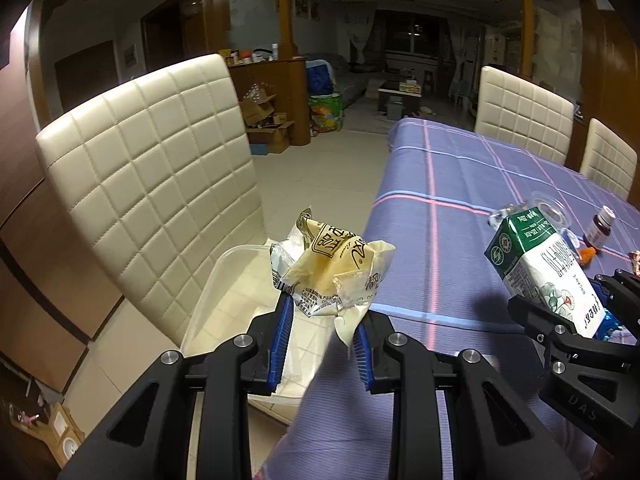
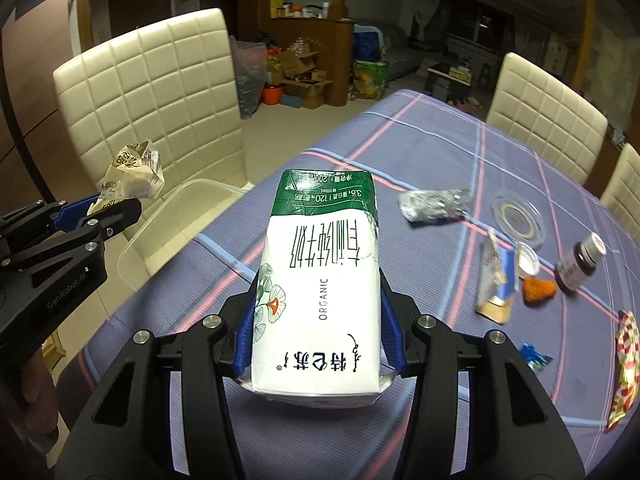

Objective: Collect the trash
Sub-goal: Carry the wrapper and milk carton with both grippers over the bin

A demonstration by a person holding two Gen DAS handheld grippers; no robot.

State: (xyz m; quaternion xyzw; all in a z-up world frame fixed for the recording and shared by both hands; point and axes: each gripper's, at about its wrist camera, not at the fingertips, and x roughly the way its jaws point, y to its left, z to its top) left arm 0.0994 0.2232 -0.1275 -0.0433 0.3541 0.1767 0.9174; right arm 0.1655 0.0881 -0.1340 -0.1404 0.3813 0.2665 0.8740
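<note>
- While it hangs above the clear plastic tub (image 1: 224,276), the left gripper (image 1: 322,320) clamps a crumpled yellow wrapper (image 1: 332,272).
- Beside that tub, the right gripper (image 2: 318,344) grips a green-and-white milk carton (image 2: 320,276) over the purple checked tablecloth (image 2: 440,152).

Milk carton (image 2: 320,280) base hides behind the right gripper (image 2: 320,344) fingers; in the left wrist view its lower end is covered by that gripper. Red patterned wrapper (image 2: 624,368) cut by the fisheye rim. Clear bin (image 1: 224,280) partly behind crumpled wrapper (image 1: 328,272) and left gripper (image 1: 320,344). Small bottle (image 2: 580,266) label blurred, unreadable. Far shelf items too small to tell.
</note>
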